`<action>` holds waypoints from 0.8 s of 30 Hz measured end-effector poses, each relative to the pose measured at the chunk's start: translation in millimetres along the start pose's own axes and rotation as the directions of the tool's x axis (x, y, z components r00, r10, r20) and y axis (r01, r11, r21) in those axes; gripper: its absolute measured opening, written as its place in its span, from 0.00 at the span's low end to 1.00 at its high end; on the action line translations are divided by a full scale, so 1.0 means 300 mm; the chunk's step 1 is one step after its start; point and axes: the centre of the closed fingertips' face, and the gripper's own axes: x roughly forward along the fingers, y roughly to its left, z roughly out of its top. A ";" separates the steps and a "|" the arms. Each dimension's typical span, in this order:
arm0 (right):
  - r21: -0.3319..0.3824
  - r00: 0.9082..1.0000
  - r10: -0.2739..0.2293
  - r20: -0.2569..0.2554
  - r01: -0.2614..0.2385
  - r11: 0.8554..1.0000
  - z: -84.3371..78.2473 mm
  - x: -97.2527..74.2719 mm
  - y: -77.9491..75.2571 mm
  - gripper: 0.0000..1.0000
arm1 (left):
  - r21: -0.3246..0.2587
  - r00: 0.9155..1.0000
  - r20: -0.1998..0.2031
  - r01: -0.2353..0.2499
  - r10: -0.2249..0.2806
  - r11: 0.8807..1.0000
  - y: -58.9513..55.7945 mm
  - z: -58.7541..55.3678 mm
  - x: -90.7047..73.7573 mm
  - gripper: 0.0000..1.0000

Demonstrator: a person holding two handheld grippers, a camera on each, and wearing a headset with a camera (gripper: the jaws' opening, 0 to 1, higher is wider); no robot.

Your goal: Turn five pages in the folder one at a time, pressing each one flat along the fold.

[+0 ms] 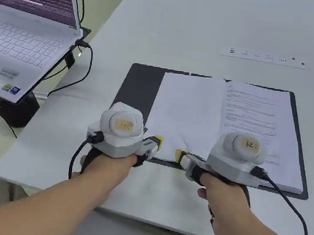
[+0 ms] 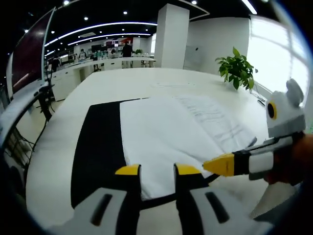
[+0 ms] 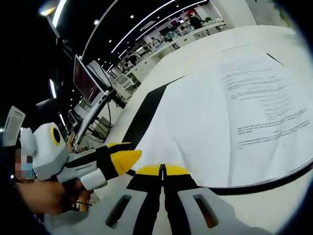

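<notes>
Your L gripper [image 2: 158, 170] has its jaws partly open, straddling the near edge of the blank page [image 2: 161, 132]; contact unclear. Your R gripper [image 3: 162, 170] is closed tip to tip at that same edge; can't tell if paper's pinched. The folder [image 1: 137, 87] lies open on the table [image 1: 183, 30], w/ black cover, blank page left, printed page [image 1: 257, 122] right. Both grippers sit at its near edge, tips facing, just apart.
</notes>
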 end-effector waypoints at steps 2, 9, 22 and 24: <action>-0.010 0.999 -0.015 0.030 0.015 1.000 0.032 -0.014 -0.035 0.00 | 0.010 0.999 -0.036 -0.018 0.019 1.000 0.002 -0.041 0.021 0.25; -0.060 0.985 -0.037 0.171 0.048 0.997 0.173 -0.041 -0.133 0.00 | -0.004 0.995 -0.059 -0.085 0.085 0.996 0.029 -0.100 0.037 0.27; -0.259 0.983 -0.013 0.182 0.061 0.964 0.300 0.079 -0.198 0.00 | 0.032 0.995 0.006 -0.103 0.103 0.994 0.027 -0.107 0.026 0.27; -0.275 0.985 -0.016 0.175 0.064 0.959 0.307 0.100 -0.205 0.00 | 0.031 0.995 0.012 -0.103 0.103 0.994 0.029 -0.106 0.027 0.27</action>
